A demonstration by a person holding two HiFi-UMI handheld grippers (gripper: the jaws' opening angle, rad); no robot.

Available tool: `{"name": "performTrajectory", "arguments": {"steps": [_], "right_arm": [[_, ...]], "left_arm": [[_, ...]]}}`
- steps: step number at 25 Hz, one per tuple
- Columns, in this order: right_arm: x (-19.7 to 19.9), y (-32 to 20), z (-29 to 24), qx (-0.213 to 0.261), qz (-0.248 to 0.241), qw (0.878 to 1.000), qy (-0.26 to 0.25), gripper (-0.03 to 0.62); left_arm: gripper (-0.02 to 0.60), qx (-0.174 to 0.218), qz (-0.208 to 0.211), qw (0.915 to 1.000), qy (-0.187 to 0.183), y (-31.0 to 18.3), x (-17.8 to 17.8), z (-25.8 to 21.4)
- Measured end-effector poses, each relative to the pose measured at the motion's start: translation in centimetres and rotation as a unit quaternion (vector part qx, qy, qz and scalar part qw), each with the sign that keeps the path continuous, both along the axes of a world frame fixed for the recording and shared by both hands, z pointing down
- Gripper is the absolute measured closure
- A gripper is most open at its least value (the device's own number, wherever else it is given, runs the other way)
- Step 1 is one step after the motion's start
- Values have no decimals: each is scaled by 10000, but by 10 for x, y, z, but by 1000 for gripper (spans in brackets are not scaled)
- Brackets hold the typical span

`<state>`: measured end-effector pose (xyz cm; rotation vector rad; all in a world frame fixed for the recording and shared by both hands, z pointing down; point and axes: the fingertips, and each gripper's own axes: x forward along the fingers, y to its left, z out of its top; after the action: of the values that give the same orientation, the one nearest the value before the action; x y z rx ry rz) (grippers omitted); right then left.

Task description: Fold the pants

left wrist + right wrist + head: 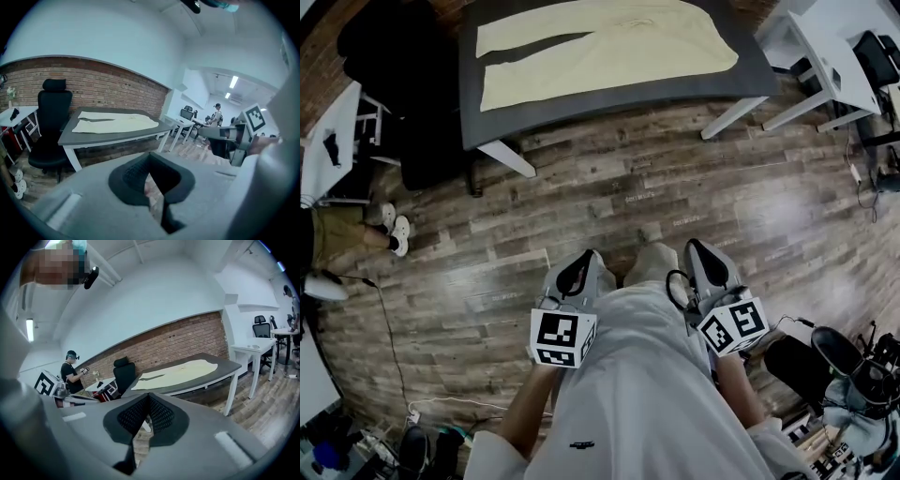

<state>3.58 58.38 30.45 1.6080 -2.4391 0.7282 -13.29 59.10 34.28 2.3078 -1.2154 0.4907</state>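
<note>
Pale yellow pants point(600, 47) lie spread flat on a dark grey table point(497, 117) at the top of the head view, legs pointing left. The same pants point(115, 123) show far ahead in the left gripper view, and the pants point(180, 371) also in the right gripper view. My left gripper point(574, 276) and right gripper point(705, 257) are held close to my body, well short of the table. Both are shut, pads together, with nothing between them.
Wooden floor lies between me and the table. A black office chair point(49, 126) stands at the table's left end. White desks point(825, 56) stand to the right, another white desk point(328, 141) to the left. A person point(72, 373) stands to the left, cables and gear lie by my feet.
</note>
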Motion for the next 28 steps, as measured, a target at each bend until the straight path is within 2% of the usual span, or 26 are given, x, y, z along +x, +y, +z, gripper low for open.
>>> {"name": "performTrajectory", "arguments": {"steps": [7, 11, 15, 18, 24, 28], "right_arm": [[-1, -36, -3, -29, 209, 9998, 39, 589], [17, -73, 10, -108, 318, 9994, -101, 589], [39, -129, 18, -129, 199, 9996, -168, 589], [57, -188, 15, -30, 27, 10000, -57, 589], [105, -293, 8, 194, -357, 9986, 331, 589], [132, -353, 15, 313, -702, 9927, 934, 589]], "left_arm": [[581, -284, 216, 9993, 107, -31, 0, 10], [581, -231, 249, 9994, 23, -73, 14, 11], [581, -234, 106, 9996, -77, -126, 31, 13], [581, -234, -72, 9996, -157, -182, 41, 12], [581, -257, -310, 9975, -578, -284, 67, 9], [581, -344, -504, 9940, -902, -339, 78, 24]]}}
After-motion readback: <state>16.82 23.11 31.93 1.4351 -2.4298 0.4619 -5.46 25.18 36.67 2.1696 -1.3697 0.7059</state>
